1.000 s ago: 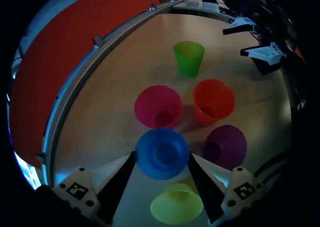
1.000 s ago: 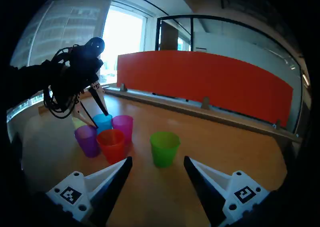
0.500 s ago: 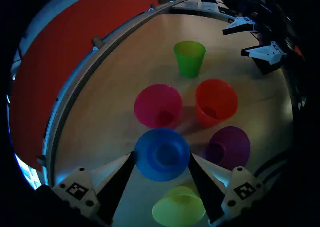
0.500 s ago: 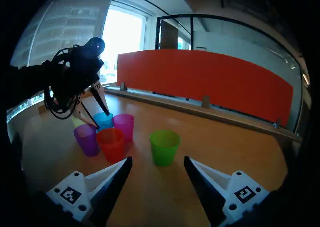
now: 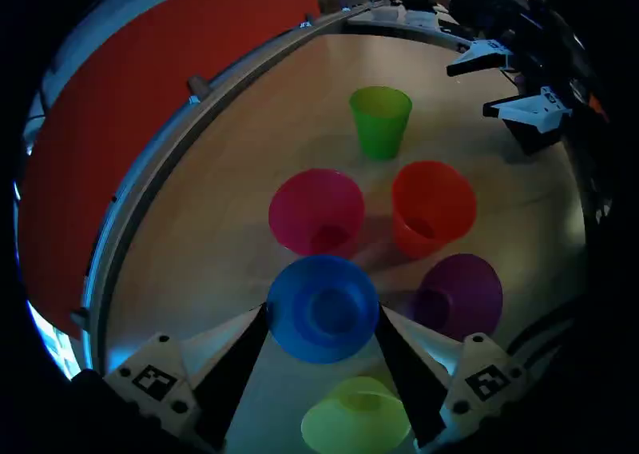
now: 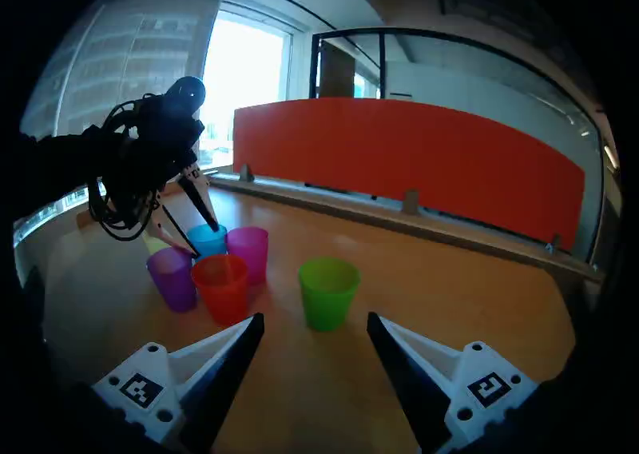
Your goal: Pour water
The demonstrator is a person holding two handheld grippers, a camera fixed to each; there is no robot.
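Left gripper [image 5: 320, 318]: fingers are clamping the blue cup [image 5: 323, 308], amid other coloured cups [image 5: 316, 212] on the table [image 5: 232, 214]. Right gripper [image 6: 314, 318] is hovering, fingers spread apart, green cup [image 6: 327, 292] just ahead.

The black-and-white left gripper [image 5: 320, 308] points steeply down, fingers pinching a blue plastic cup [image 5: 323, 318] from both sides. The matching right gripper [image 6: 313, 318] sits roughly level, jaws wide apart.

I see blue cup [image 5: 323, 308] glossy translucent plastic, green cup [image 5: 380, 122] same, table [image 5: 232, 190] smooth light wood, satin sheen, partition [image 5: 120, 94] matt orange, left gripper [image 5: 320, 307] fingers [image 5: 232, 358] matt plastic.
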